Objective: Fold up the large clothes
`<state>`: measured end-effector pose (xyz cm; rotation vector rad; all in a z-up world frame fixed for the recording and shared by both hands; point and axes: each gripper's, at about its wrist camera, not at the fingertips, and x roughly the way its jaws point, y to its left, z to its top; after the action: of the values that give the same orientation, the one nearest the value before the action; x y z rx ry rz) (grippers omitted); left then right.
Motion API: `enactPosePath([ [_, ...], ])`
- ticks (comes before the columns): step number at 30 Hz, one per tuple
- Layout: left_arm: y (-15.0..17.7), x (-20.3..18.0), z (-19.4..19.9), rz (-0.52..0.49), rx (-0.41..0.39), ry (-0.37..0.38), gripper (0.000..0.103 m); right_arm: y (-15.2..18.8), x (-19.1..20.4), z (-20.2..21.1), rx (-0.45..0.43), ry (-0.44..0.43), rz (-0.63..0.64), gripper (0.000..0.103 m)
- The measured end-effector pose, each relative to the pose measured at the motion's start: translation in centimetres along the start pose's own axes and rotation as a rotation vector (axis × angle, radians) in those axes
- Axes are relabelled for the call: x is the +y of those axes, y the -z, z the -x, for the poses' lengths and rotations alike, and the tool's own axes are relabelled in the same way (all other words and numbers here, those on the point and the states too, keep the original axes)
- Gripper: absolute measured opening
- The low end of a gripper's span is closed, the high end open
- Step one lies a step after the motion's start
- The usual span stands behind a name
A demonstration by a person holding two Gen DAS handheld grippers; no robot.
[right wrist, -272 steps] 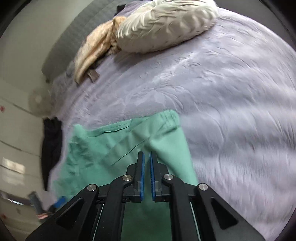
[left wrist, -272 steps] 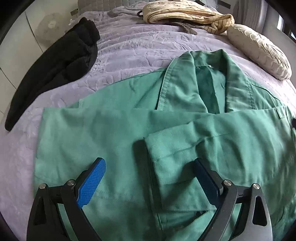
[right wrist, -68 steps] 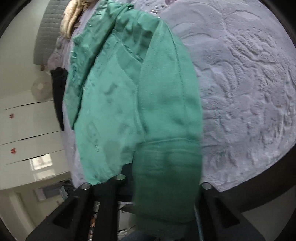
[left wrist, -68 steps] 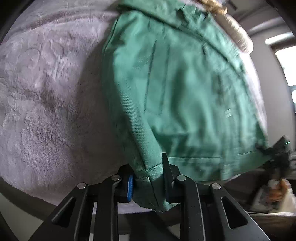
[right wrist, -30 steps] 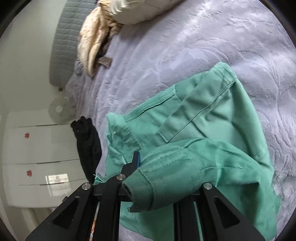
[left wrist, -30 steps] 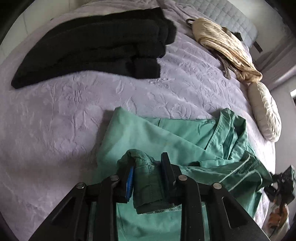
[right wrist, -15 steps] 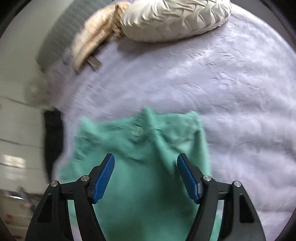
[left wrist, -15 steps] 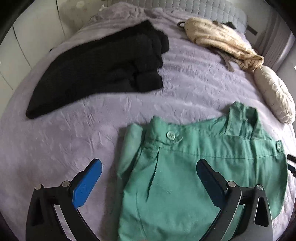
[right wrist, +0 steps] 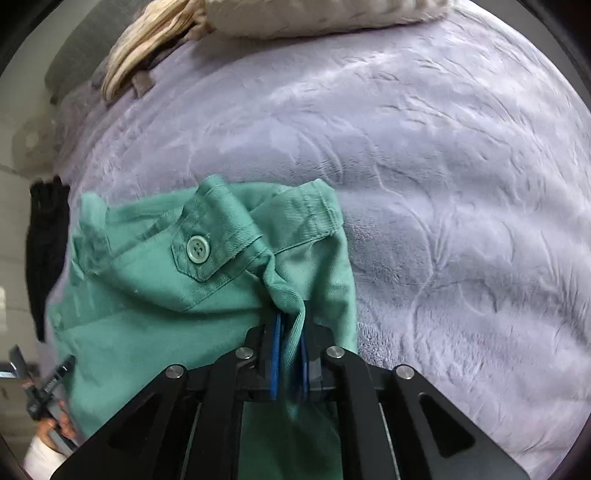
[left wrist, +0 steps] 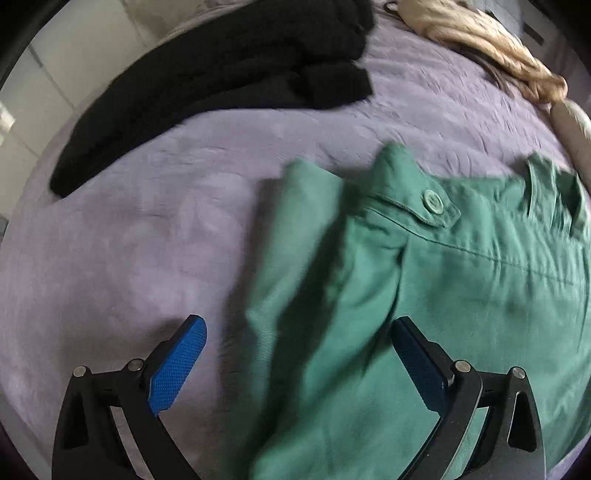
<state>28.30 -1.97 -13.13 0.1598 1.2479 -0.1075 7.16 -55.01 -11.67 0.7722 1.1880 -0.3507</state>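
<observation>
A green jacket (left wrist: pixel 461 295) lies folded on the lilac bedspread (left wrist: pixel 129 240), its buttoned tab (left wrist: pixel 430 201) facing up. My left gripper (left wrist: pixel 298 325) hangs wide open just over the jacket's left edge; cloth lies under the gap and neither pad touches it. In the right wrist view the same jacket (right wrist: pixel 147 314) fills the lower left, with its buttoned tab (right wrist: pixel 198 250) near the top. My right gripper (right wrist: pixel 291 325) is closing, and its blue pads pinch a raised fold of the jacket near its right edge.
A black garment (left wrist: pixel 221 70) lies at the far left of the bed. A beige garment (left wrist: pixel 480 37) and a cream pillow (right wrist: pixel 314 14) sit at the head end. Bare bedspread (right wrist: pixel 443 184) stretches right of the jacket. A hand (right wrist: pixel 61 424) shows at the lower left.
A second ago both grippers held the jacket; half a second ago both stood open over it. Now the right has closed on a fold, and the left has sunk closer, still open.
</observation>
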Motion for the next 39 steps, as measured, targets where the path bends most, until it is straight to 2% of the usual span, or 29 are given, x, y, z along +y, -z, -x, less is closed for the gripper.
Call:
enactPosePath([
  [1, 0.1, 0.3, 0.5, -0.005, -0.008, 0.005, 0.102, 0.3, -0.1, 1.1, -0.020, 0.020, -0.007, 0.033],
  [3, 0.4, 0.9, 2.1, -0.033, -0.039, 0.010, 0.099, 0.9, 0.2, 3.2, -0.075, 0.065, 0.009, 0.036],
  [5, 0.7, 1.1, 3.7, -0.056, -0.062, 0.020, 0.086, 2.1, 0.7, 5.8, -0.150, 0.075, 0.042, 0.036],
  [6, 0.8, 1.1, 4.2, -0.059, -0.067, 0.038, 0.084, 2.8, 1.2, 6.9, -0.164, 0.039, 0.062, 0.034],
  [7, 0.7, 0.9, 4.8, -0.064, -0.077, 0.059, 0.075, 2.8, 1.8, 7.2, -0.161, 0.013, 0.074, 0.025],
  [8, 0.9, 0.7, 5.1, -0.071, -0.084, 0.067, 0.063, 3.2, 2.6, 7.3, -0.143, -0.030, 0.098, 0.020],
  [9, 1.2, 0.3, 5.4, -0.077, -0.084, 0.079, 0.059, 3.6, 3.5, 7.0, -0.121, -0.062, 0.119, 0.019],
  [12, 3.4, -0.5, 5.3, -0.091, -0.058, 0.110, 0.059, 6.5, 4.8, 5.6, -0.043, -0.120, 0.149, 0.019],
  [15, 6.4, -2.2, 4.3, -0.136, -0.022, 0.084, 0.059, 10.4, 5.2, 3.6, 0.049, -0.161, 0.143, 0.019],
  [17, 8.4, -2.8, 4.0, -0.155, -0.009, 0.103, 0.059, 12.6, 6.1, 2.6, 0.084, -0.172, 0.186, 0.019],
  [20, 9.4, -3.1, 3.0, -0.187, -0.013, 0.068, 0.059, 14.5, 7.1, 1.0, 0.114, -0.155, 0.253, 0.019],
  [23, 10.1, -2.6, 2.4, -0.201, -0.020, 0.098, 0.059, 14.6, 5.6, 0.2, 0.109, -0.138, 0.246, 0.012],
  [24, 10.3, -2.6, 2.5, -0.221, -0.028, 0.098, 0.059, 14.3, 4.4, 0.2, 0.112, -0.148, 0.212, 0.002],
  [25, 10.6, -2.6, 2.7, -0.232, -0.032, 0.097, 0.059, 14.0, 3.4, 0.1, 0.106, -0.143, 0.193, 0.000],
  [27, 10.9, -2.6, 2.8, -0.248, -0.039, 0.095, 0.059, 13.8, 1.5, 0.6, 0.091, -0.169, 0.164, 0.000],
  [32, 11.5, -2.2, 4.0, -0.249, -0.032, 0.071, 0.059, 13.4, -2.0, 2.5, 0.061, -0.092, 0.067, 0.000],
  [34, 11.3, -1.7, 5.3, -0.225, -0.044, 0.051, 0.059, 12.7, -1.9, 3.5, 0.023, -0.082, 0.031, 0.000],
  [39, 10.1, 0.6, 7.4, -0.080, -0.096, 0.042, 0.059, 10.5, -1.1, 6.0, -0.089, -0.093, 0.035, 0.001],
])
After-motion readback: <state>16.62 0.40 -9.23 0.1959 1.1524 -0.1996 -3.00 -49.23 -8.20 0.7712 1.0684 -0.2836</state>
